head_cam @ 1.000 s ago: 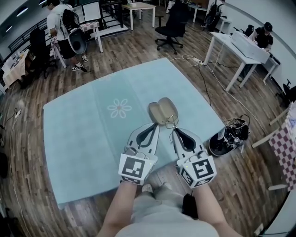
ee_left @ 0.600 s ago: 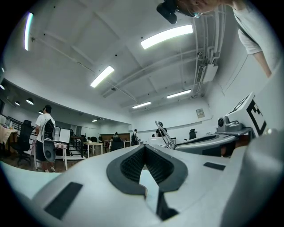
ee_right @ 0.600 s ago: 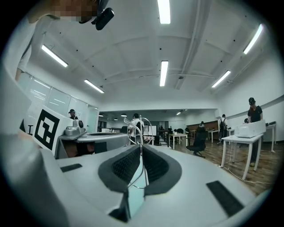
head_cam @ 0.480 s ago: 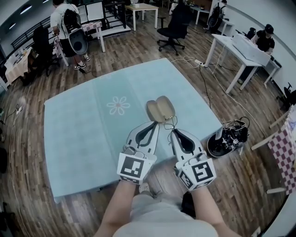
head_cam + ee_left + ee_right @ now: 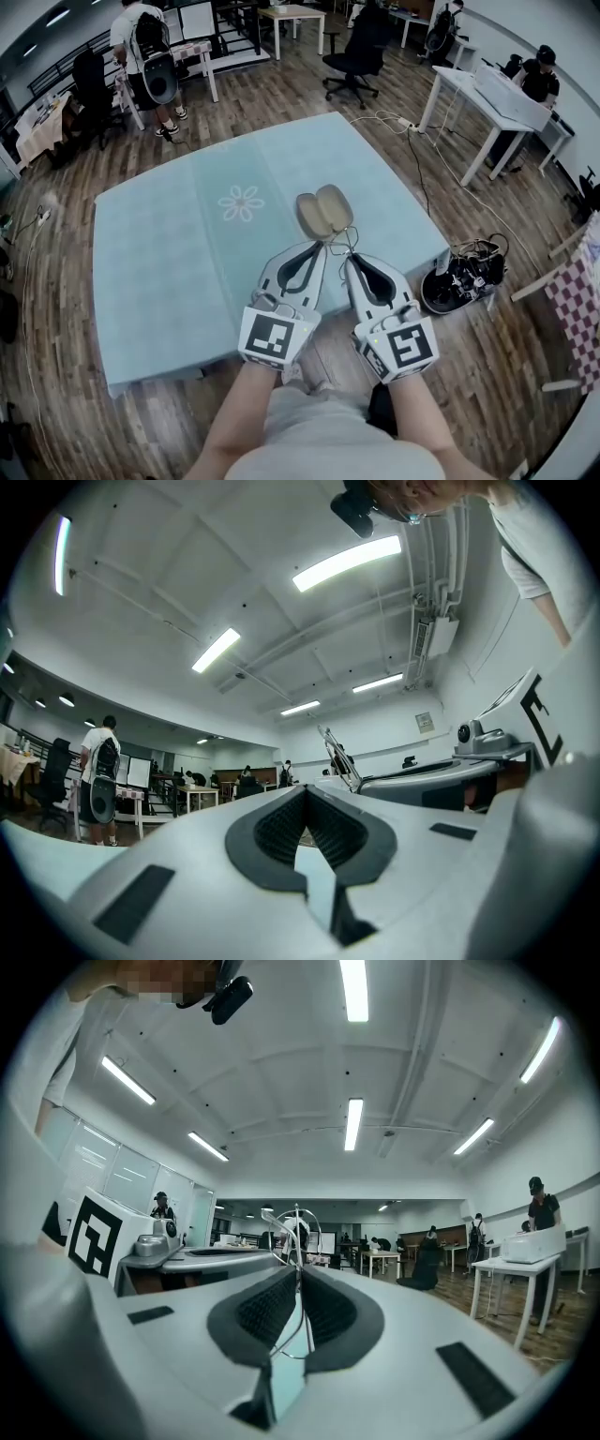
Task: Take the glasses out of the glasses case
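An open beige glasses case (image 5: 323, 211) hangs in the air above a light blue mat (image 5: 169, 253). My left gripper (image 5: 319, 246) is shut on the case's near edge; in the left gripper view its pads (image 5: 281, 827) meet with a sliver of beige between them. Thin wire-framed glasses (image 5: 343, 242) sit just below the case, and my right gripper (image 5: 348, 257) is shut on them. In the right gripper view the wire frame (image 5: 295, 1232) rises from between the closed pads. The left gripper view shows the same glasses (image 5: 337, 759) above the right gripper.
The mat, with a white flower print (image 5: 241, 202), lies on a wooden floor. A black device with cables (image 5: 459, 277) sits on the floor at right. A white table (image 5: 487, 94), an office chair (image 5: 361, 47) and a standing person (image 5: 145, 47) are farther off.
Both grippers keep their hold side by side. The case and glasses have drifted slightly up the view; the scene has shifted a little with the head.
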Available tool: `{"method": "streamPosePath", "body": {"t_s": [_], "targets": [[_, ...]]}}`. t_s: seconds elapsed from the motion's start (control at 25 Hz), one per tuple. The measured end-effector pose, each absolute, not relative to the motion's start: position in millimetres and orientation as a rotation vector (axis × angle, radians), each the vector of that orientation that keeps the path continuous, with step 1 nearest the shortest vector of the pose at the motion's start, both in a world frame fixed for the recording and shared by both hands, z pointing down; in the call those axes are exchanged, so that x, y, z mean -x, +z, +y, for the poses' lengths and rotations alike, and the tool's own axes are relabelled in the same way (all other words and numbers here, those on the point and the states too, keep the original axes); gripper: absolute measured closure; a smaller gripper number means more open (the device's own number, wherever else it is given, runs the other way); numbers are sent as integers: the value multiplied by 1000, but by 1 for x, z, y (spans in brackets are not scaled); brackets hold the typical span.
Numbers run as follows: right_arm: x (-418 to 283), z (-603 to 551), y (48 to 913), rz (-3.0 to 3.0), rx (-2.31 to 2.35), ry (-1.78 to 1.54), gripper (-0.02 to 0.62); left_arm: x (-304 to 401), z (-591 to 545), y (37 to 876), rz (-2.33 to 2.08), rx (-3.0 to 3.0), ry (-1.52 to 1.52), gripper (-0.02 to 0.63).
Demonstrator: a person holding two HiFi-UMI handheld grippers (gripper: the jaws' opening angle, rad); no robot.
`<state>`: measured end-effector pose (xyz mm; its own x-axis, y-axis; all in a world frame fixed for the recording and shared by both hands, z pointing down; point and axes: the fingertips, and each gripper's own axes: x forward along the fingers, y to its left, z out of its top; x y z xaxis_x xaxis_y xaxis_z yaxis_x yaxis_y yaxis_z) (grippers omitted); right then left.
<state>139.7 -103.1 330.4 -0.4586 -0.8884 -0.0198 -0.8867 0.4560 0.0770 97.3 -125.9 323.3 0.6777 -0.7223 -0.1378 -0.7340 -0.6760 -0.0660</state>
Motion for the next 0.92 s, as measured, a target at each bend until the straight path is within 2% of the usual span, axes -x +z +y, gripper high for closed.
{"method": "streamPosePath", "body": {"t_s": [0.92], "targets": [[-144,-100,315,-2603,-1662,-223,569,-102,-115,314,1160,2733,160,600]]}}
